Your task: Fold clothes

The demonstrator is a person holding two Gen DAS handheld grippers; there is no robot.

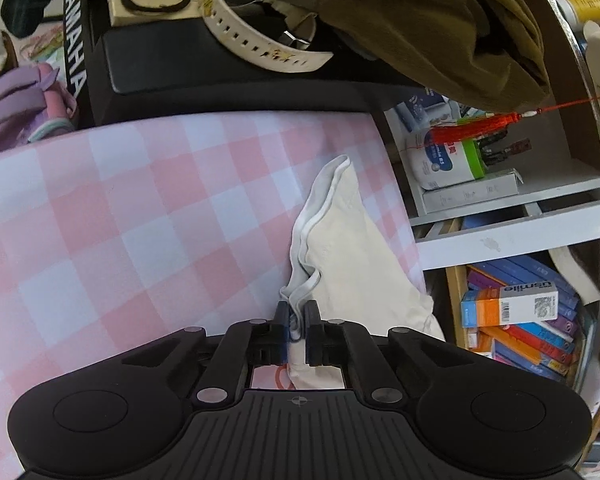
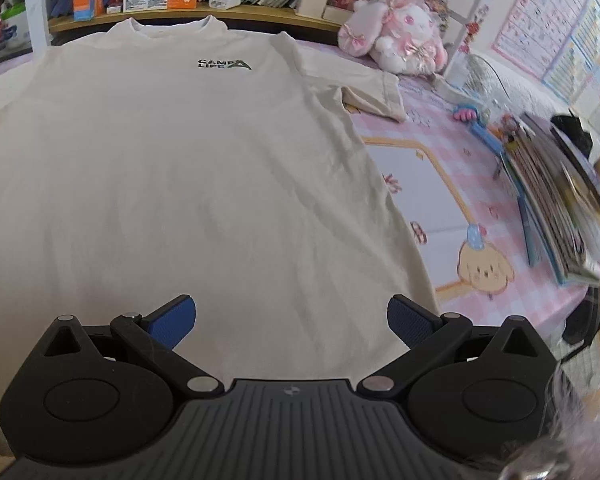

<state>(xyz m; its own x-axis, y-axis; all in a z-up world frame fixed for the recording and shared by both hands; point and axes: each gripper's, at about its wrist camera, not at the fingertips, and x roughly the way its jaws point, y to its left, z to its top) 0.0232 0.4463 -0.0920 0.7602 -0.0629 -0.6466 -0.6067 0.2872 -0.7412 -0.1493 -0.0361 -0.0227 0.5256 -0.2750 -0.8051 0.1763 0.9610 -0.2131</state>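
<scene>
Lying flat, face up, the cream T-shirt point(image 2: 172, 168) covers most of the bench point(image 2: 420, 184): collar toward the bookshelf point(image 2: 204, 12), chest logo showing, one short sleeve point(image 2: 374, 94) spread out to the side, body w/o a single fold in the right wrist view. So as far as folding goes, shirt is spread, not folded; sleeves and body folds all remain, judging by how it lies.

Left hand-held gripper point(image 1: 296, 320): pressed nearly together, pinching a bunched bit of cream fabric w/ a pale ribbed edge, over the pink checked cover point(image 1: 140, 220). Probably the shirt's other sleeve or a hem corner, but the view's too tight to say which.

Right hand-held gripper point(image 2: 292, 320): spread wide, holding nothing, blue pads point(image 2: 176, 318) over the lower part of the shirt; can't tell if touching.
</scene>
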